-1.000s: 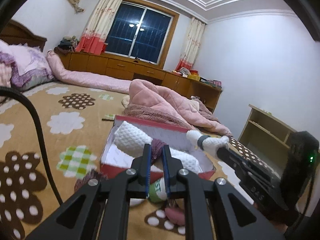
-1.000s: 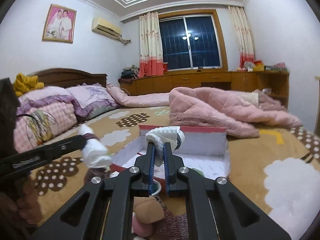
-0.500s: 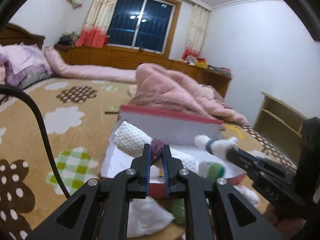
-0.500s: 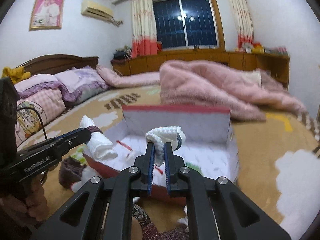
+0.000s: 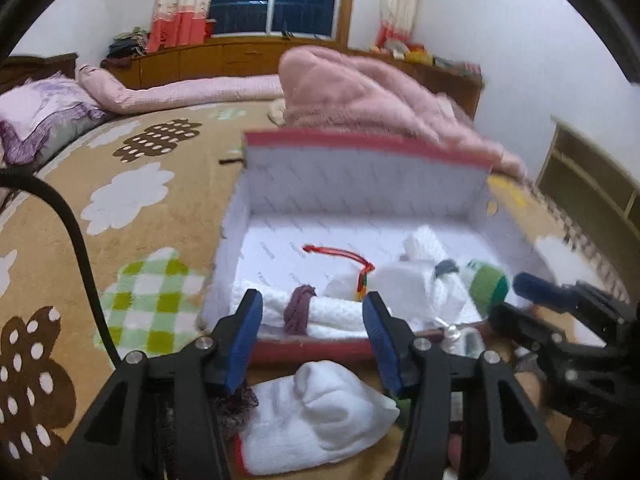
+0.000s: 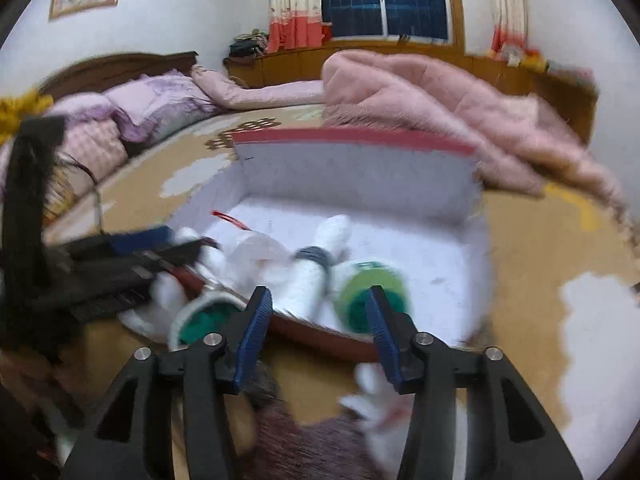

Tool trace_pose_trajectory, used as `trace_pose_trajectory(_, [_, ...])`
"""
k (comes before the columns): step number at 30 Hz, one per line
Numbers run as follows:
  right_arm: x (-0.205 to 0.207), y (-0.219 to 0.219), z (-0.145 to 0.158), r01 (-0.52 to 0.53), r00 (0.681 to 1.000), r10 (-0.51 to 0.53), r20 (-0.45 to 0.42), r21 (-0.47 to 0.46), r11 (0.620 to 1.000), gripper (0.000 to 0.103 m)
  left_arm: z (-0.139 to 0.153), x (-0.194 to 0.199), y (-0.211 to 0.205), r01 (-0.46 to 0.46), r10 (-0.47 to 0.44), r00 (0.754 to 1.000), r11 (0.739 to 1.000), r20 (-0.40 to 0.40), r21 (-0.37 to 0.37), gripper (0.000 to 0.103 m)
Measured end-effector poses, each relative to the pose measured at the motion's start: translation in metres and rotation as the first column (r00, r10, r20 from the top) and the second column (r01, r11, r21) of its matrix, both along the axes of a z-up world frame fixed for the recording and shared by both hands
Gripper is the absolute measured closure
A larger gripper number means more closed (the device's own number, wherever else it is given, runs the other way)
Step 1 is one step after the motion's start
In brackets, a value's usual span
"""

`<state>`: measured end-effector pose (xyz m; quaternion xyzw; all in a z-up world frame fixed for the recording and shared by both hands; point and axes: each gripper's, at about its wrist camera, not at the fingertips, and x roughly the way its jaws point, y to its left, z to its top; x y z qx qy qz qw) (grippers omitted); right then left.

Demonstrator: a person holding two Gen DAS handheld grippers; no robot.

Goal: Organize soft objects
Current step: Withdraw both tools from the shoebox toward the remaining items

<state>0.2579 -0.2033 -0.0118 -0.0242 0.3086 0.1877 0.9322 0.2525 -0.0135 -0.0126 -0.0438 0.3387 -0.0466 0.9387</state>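
A: Looking at both views, we have the left hand-held gripper spread wide with nothing between its pads, and the right hand-held gripper spread and bare too.

B: So where are our soft things? The rolled white towel with the purple band lies inside the red-rimmed box, against its near wall. The white roll with the grey band lies in the box as well, beside the green-ended roll.

A: Then the step in hand, as we judge it, is fetching the next piece. A white sock lies on the bed just outside the near wall, under our left pads.

B: We'd do well to come down on its bunched middle, where the cloth is thickest, and pinch deep so it doesn't slip out.

A: And lift it above the near wall before crossing, or we nudge the box. The right view is blurred, so we can't name the dark furry thing beneath it.
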Motion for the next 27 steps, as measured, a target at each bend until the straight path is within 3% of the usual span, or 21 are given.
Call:
trace_pose_trajectory(3, [-0.008,-0.022,0.005,0.106,0.991,-0.105,0.078,-0.005,0.994,0.034,0.010,-0.009,0.019,-0.086,0.089,0.995,0.994,0.035,-0.065,0.047])
trace_pose_trajectory(6, [-0.008,-0.044,0.015,0.249,0.958,-0.248,0.144,0.013,0.968,0.032,0.027,-0.023,0.035,-0.216,0.223,0.967,0.974,0.126,-0.064,0.047])
trace_pose_trajectory(8, [-0.001,-0.056,0.016,0.330,0.933,-0.331,0.142,0.031,0.944,0.030,0.026,-0.012,0.034,-0.257,0.255,0.965,0.966,0.068,0.014,0.047])
trace_pose_trajectory(10, [0.014,-0.063,0.010,0.310,0.949,-0.314,0.033,0.098,0.946,0.031,0.010,0.004,0.029,-0.202,0.204,0.978,0.978,-0.042,0.044,0.048])
trace_pose_trajectory(11, [0.025,-0.063,0.000,0.265,0.964,-0.259,-0.062,0.145,0.953,0.034,-0.002,0.010,0.026,-0.172,0.175,0.979,0.984,-0.102,0.038,0.052])
trace_pose_trajectory(12, [0.031,-0.059,-0.007,0.246,0.967,-0.233,-0.103,0.142,0.959,0.040,-0.010,0.010,0.026,-0.165,0.166,0.980,0.986,-0.106,0.018,0.061])
trace_pose_trajectory(13, [0.034,-0.054,-0.013,0.244,0.966,-0.230,-0.121,0.113,0.963,0.059,-0.011,0.008,0.025,-0.171,0.170,0.981,0.985,-0.090,0.001,0.066])
trace_pose_trajectory(15, [0.033,-0.048,-0.015,0.262,0.963,-0.255,-0.090,0.076,0.962,0.066,-0.010,0.005,0.027,-0.215,0.214,0.972,0.977,-0.101,-0.002,0.077])
trace_pose_trajectory(16, [0.034,-0.045,-0.014,0.263,0.961,-0.258,-0.096,0.046,0.964,0.076,-0.010,0.005,0.030,-0.228,0.224,0.968,0.973,-0.115,-0.021,0.086])
trace_pose_trajectory(17, [0.034,-0.044,-0.012,0.286,0.954,-0.285,-0.090,0.003,0.958,0.085,-0.010,0.002,0.036,-0.252,0.243,0.960,0.966,-0.140,-0.051,0.089])
trace_pose_trajectory(18, [0.036,-0.044,-0.011,0.289,0.952,-0.288,-0.103,-0.003,0.957,0.087,-0.011,-0.003,0.045,-0.271,0.251,0.952,0.957,-0.174,-0.102,0.092])
trace_pose_trajectory(20, [0.034,-0.052,-0.009,0.284,0.950,-0.279,-0.139,0.015,0.959,0.093,-0.009,-0.012,0.051,-0.273,0.244,0.945,0.955,-0.216,-0.118,0.096])
trace_pose_trajectory(24, [0.034,-0.058,-0.004,0.279,0.941,-0.266,-0.208,0.039,0.959,0.093,0.001,-0.035,0.042,-0.272,0.251,0.931,0.961,-0.264,-0.045,0.096])
trace_pose_trajectory(27, [0.023,-0.056,-0.004,0.283,0.935,-0.274,-0.224,0.009,0.959,0.093,0.002,-0.049,0.037,-0.289,0.264,0.918,0.956,-0.296,-0.045,0.096])
